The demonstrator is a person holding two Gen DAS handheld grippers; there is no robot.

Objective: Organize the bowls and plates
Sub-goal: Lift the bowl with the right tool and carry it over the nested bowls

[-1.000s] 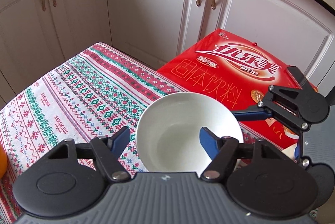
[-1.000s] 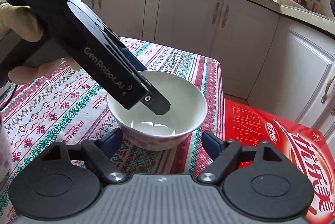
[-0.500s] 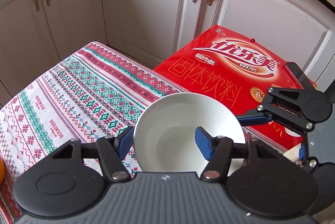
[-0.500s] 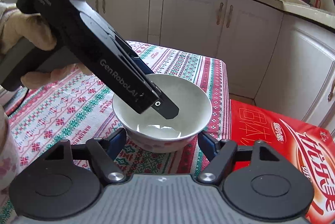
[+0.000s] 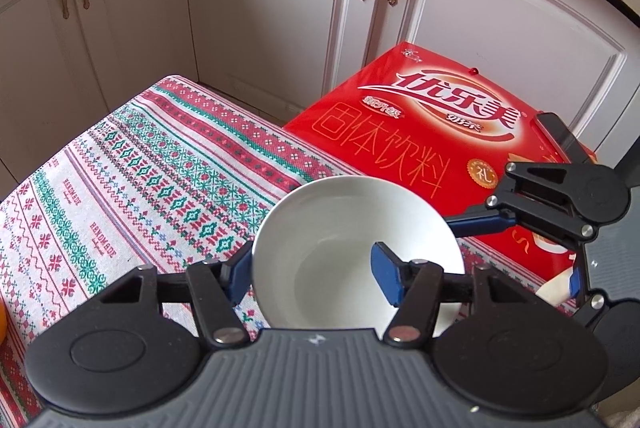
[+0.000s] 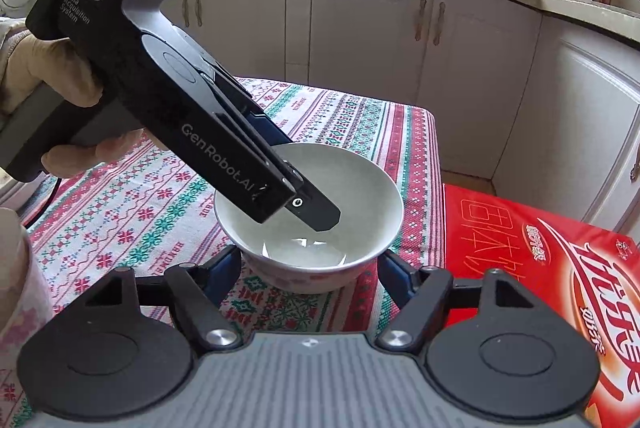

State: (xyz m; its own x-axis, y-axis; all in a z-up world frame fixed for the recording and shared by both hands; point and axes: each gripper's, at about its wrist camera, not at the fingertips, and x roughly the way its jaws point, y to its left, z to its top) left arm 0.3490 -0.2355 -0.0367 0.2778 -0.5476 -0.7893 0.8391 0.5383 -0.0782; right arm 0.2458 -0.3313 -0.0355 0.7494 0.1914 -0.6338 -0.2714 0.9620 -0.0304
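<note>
A white bowl [image 5: 356, 228] [image 6: 320, 188] stands on the patterned tablecloth near the table's corner. My left gripper [image 5: 316, 272] straddles the bowl's near rim, one blue finger [image 5: 384, 276] inside the bowl and the other outside, with a gap still showing at the wall. In the right wrist view the left gripper's body [image 6: 180, 100] reaches down into the bowl. My right gripper [image 6: 310, 270] is open, its fingers on either side of the bowl's base; it also shows in the left wrist view [image 5: 560, 204].
A red drink carton [image 5: 432, 132] [image 6: 560, 268] lies just past the table's edge. White cupboards [image 5: 280, 8] stand behind. The tablecloth [image 5: 120, 188] stretches to the left. An orange object [image 5: 2, 324] sits at the left edge.
Both grippers have moved closer around the bowl. My left fingers have narrowed on its rim. The right fingers have slid in beside its base.
</note>
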